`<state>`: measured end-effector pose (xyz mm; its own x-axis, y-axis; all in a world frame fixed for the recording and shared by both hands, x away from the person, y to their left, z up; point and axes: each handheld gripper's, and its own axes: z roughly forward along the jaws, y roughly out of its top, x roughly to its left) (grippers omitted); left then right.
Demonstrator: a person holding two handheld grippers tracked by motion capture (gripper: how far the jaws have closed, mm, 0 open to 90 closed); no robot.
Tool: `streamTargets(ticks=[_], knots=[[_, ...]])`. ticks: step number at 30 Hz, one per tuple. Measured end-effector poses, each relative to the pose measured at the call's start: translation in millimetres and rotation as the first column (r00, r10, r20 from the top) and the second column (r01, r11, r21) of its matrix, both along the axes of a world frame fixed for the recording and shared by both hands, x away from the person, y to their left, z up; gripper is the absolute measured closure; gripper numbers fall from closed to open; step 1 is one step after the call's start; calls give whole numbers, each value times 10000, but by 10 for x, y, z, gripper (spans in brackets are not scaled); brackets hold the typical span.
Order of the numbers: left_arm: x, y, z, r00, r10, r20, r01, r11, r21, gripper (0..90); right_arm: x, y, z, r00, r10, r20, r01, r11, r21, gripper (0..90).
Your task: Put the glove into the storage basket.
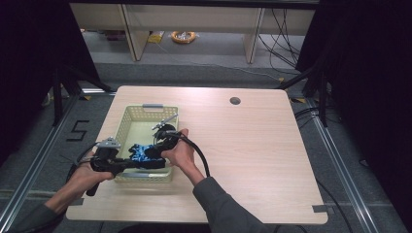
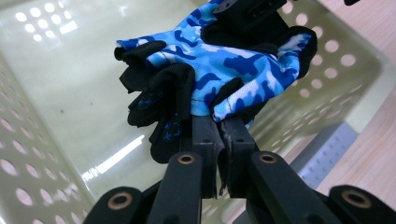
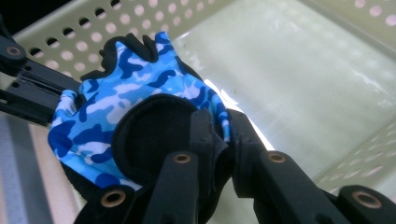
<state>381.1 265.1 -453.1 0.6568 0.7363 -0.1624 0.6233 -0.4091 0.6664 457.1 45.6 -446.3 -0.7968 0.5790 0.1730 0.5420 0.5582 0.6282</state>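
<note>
Glove (image 1: 141, 153) hangs between both grippers over the near end of the basket (image 1: 127, 116), not touching its floor as far as I can tell. Left gripper (image 2: 218, 128) is clenched on one edge, right gripper (image 3: 219, 126) clenched on the opposite edge by the black cuff (fabric pinched, jaws nearly closed). Long axis runs gripper to gripper, roughly across the basket. Basket floor lies straight below, so I'd judge the next move is down, then let go. Neither hand is nearer.
</note>
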Motion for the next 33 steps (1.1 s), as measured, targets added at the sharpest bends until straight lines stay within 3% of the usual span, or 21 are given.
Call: streamTargets(ticks=[6,8,10,12,16,21,23,26,33], knots=[[25,9,-59,9995,60,-297,-59,10000,33,842,-12,54,-57,9999,128,-58,-130,9992,-365,819],[21,7,-32,9995,42,-301,-35,9997,248,835,-25,65,-66,9999,114,-50,-117,9986,-509,818],[18,-13,-30,9993,59,-358,-53,9999,155,803,-27,69,-77,9999,111,-24,-112,9981,-602,818],[20,-9,3,9997,14,-254,4,9976,686,759,-27,68,-88,9999,71,-76,-75,9979,-643,818],[33,4,74,9999,130,-62,-124,9968,791,650,-29,62,-117,10000,-17,-57,12,9963,-861,817],[16,6,203,9996,203,173,-213,9979,611,545,-25,64,-120,9999,-50,-134,39,9964,-842,811],[4,-12,258,9988,393,304,-403,9986,336,502,-24,61,-118,9999,-51,-135,40,9964,-847,805],[-26,-32,340,9980,223,598,-233,9996,164,490,-25,60,-113,10000,-59,-14,57,9960,-889,801],[-91,-111,360,9963,386,774,-365,9989,-279,430,-30,35,-39,9994,-267,221,281,9974,-670,679]])
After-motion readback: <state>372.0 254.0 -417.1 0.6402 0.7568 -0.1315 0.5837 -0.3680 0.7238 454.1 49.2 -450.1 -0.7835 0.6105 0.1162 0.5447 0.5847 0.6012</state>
